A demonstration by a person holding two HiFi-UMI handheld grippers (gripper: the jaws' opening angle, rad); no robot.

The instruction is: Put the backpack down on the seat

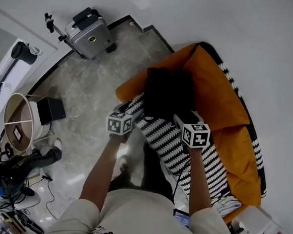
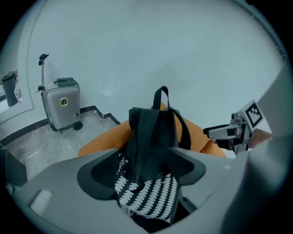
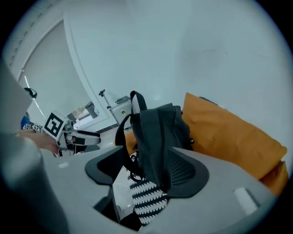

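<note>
A black backpack [image 1: 168, 93] stands upright on the chair's black-and-white patterned seat [image 1: 167, 141], leaning back against the orange cushion [image 1: 214, 86]. In the head view my left gripper [image 1: 131, 110] is at its near left side and my right gripper [image 1: 182, 120] at its near right side. In the left gripper view the backpack [image 2: 151, 135] with its top loop rises just beyond the left gripper [image 2: 146, 171], whose jaws stand wide apart and do not press on it. The right gripper view shows the backpack [image 3: 158, 132] the same way, beyond the open right gripper [image 3: 146, 176].
A silver suitcase [image 1: 90, 34] with a raised handle stands by the wall at the far left. A round tan drum [image 1: 20, 121], a dark box and cluttered gear lie on the marble floor to the left. White items sit at the chair's near right [image 1: 259, 229].
</note>
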